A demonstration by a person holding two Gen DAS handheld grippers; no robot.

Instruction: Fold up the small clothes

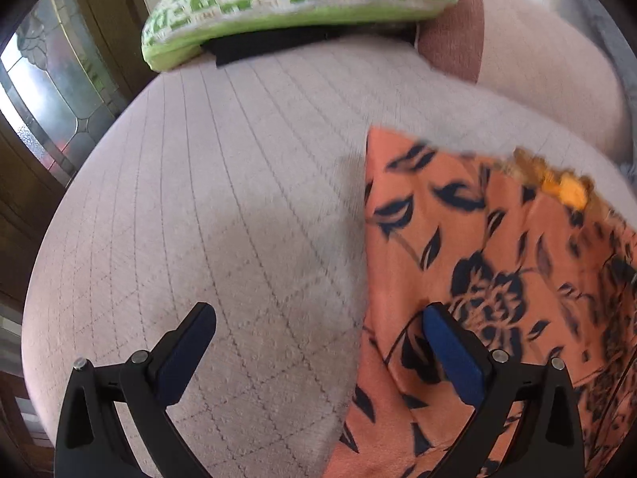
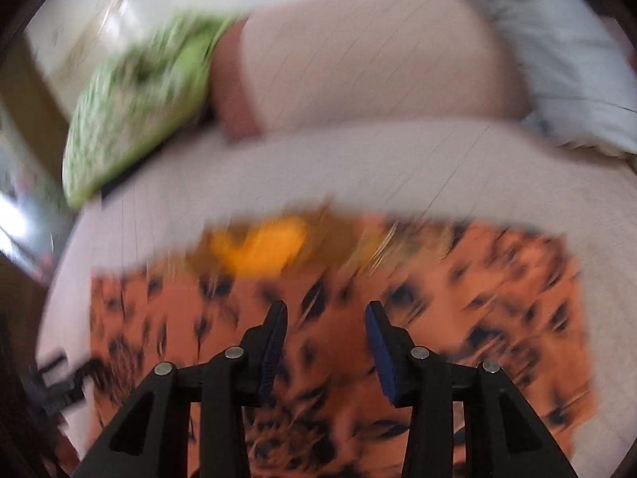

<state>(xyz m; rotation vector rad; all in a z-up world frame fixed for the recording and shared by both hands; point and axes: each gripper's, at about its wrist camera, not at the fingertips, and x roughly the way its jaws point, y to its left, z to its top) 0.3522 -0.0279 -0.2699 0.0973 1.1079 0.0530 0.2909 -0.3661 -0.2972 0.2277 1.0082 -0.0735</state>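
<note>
Two grippers hang unclenched, grasping nothing: our left gripper (image 1: 318, 342) at the orange, black-flowered cotton garment (image 1: 497, 279)'s left edge, our right gripper (image 2: 326, 318) above it on the pale quilted sofa seat (image 1: 219, 199). Next we judge: pinch edges, fold.

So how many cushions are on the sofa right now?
1 visible: a green-and-white checked cushion at the sofa's back left corner, behind the orange floral garment. Others may sit out of frame.
</note>
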